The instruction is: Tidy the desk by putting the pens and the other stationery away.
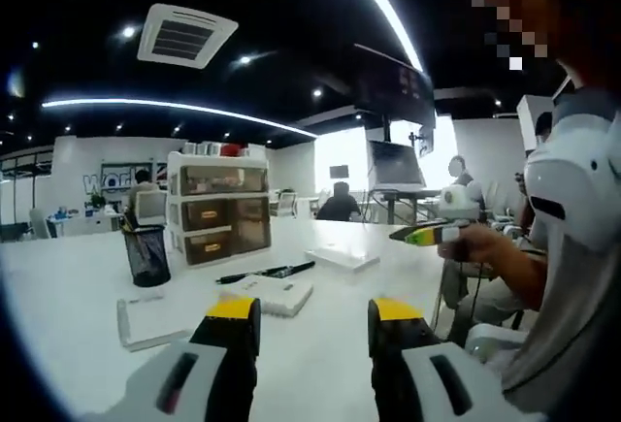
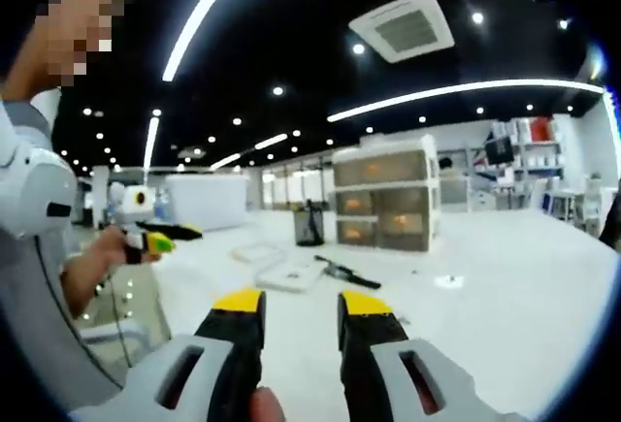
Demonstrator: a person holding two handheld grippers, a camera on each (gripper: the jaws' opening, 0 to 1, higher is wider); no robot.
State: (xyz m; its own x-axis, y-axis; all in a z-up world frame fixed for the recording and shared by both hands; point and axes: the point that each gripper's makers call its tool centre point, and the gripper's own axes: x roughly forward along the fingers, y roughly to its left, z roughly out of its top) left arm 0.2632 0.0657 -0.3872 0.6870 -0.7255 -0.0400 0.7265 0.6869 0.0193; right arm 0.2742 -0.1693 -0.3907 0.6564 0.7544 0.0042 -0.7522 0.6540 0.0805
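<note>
White worktop [image 1: 320,344] spreads under a dark ceiling with bright light strips, in an open office. Nearest, the left gripper [image 1: 312,330] and right gripper [image 2: 299,320] each hover above the near edge, jaws apart and holding nothing. Beyond them lie a flat white box [image 1: 277,292], black pens [image 1: 264,273] just behind it, and a black mesh pen cup [image 1: 147,254] towards the left edge. Farther back stands a drawer unit [image 1: 218,205]. People sit at distant desks.
</note>
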